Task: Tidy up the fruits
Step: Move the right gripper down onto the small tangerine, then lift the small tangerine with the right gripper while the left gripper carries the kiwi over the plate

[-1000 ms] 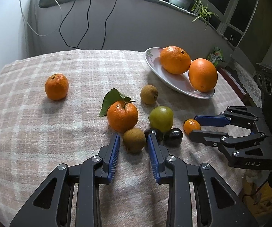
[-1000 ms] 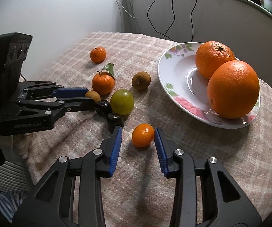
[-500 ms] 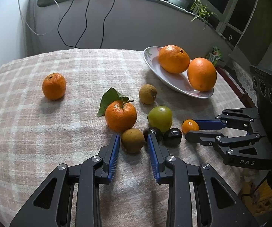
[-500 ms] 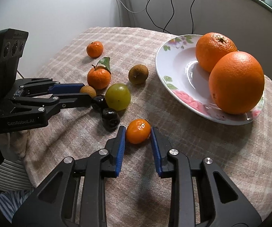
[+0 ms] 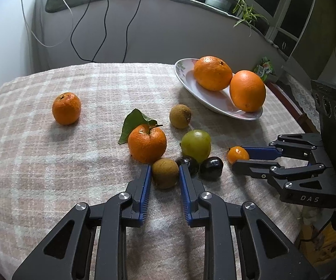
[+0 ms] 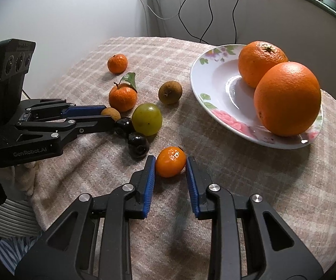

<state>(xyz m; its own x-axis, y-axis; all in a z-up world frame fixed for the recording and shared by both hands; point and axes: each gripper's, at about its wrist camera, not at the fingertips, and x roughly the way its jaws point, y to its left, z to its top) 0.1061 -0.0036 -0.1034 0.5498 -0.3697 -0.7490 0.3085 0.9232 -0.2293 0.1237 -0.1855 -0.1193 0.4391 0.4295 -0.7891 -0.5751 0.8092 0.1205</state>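
Left tongs point(image 5: 164, 172) grip longan point(image 5: 165, 173); right tongs point(image 6: 170, 163) – kumquat point(image 6: 170, 164).

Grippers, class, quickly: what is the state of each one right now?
Left gripper: closed on the brown longan.
Right gripper: closed on the small kumquat.

Left gripper point(image 5: 164, 172) closed on a brown longan point(image 5: 165, 173) resting on the checked table point(image 5: 51, 175). Directly behind the longan lies a leafed tangerine point(image 5: 147, 143); to its right, two dark cherries point(image 5: 211, 167) and a green fruit point(image 5: 196, 145). Farther right of the longan, the right gripper point(image 5: 239, 157) pinches a small kumquat point(image 5: 237, 154); a plate point(image 5: 205, 95) with two oranges point(image 5: 247, 91) stands behind.
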